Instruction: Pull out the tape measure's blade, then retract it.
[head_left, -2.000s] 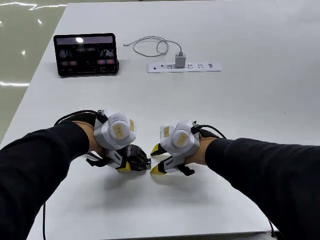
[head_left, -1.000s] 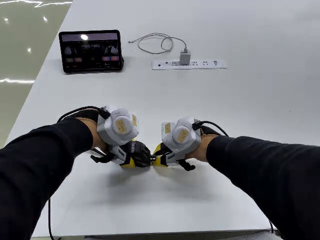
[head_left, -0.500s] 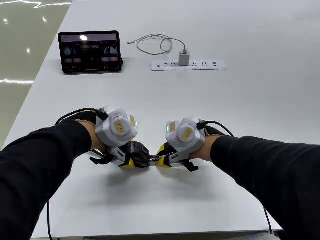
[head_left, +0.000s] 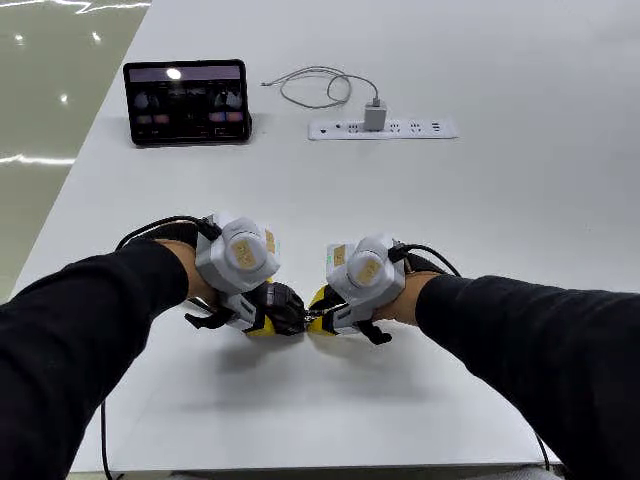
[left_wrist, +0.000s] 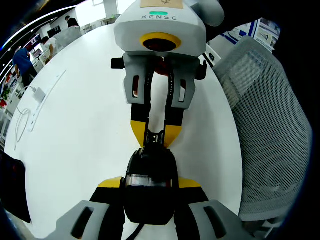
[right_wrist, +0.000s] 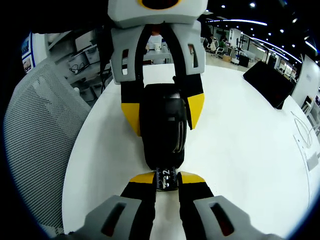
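Observation:
The black tape measure (head_left: 281, 308) sits just above the white table near its front edge, held between the yellow-tipped fingers of my left gripper (left_wrist: 150, 183), which is shut on its case (left_wrist: 150, 182). My right gripper (right_wrist: 166, 178) faces it from the right and is shut on the blade's end (right_wrist: 166, 180), where a printed scale shows. In the right gripper view the case (right_wrist: 162, 127) stands right in front of the jaws, so very little blade is out. In the head view my left gripper (head_left: 262, 318) and my right gripper (head_left: 318, 322) almost touch tip to tip.
At the back of the table (head_left: 480, 200) stand a dark tablet (head_left: 187, 101) on the left and a white power strip (head_left: 383, 128) with a plugged charger and looped cable (head_left: 320, 88). A grey mesh chair (left_wrist: 265, 140) stands past the table's front edge.
My right gripper has moved left from a small gap to the tape measure's mouth and shut on the blade's end. The left gripper has kept its hold on the case.

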